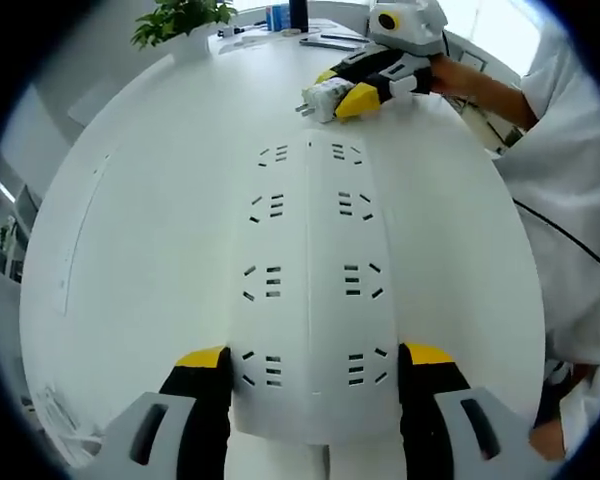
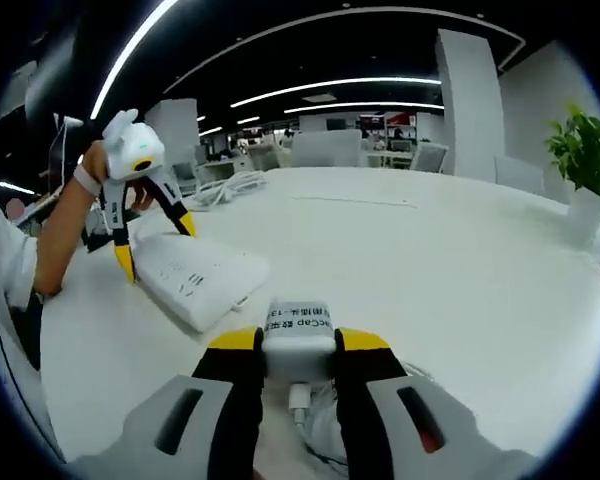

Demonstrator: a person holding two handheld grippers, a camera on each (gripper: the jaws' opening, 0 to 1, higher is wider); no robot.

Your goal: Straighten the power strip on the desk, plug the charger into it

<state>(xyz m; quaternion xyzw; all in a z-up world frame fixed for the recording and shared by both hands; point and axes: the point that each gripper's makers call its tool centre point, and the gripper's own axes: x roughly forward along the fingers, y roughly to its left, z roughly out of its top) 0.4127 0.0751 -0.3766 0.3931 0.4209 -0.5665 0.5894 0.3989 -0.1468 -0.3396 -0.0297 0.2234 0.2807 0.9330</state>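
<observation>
We had the left tongs (image 1: 312, 372) set astride the near end of the power strip (image 1: 310, 270), jaws against its two long sides, as we judged in order to keep it square while the plug came in. The strip was a broad white slab with two columns of sockets, lying flat on the white surface (image 1: 150, 230). Beyond its far end, just off the last sockets, the right tongs (image 1: 365, 92) were closed on the charger (image 1: 322, 98), a small white block with its metal prongs toward the strip. In the right gripper view the right tongs (image 2: 298, 345) clamped the charger (image 2: 298, 328) by its sides, its printed label up and a cable trailing back, with the strip (image 2: 195, 275) just ahead. Beyond the strip stood a potted plant (image 1: 185, 20).
</observation>
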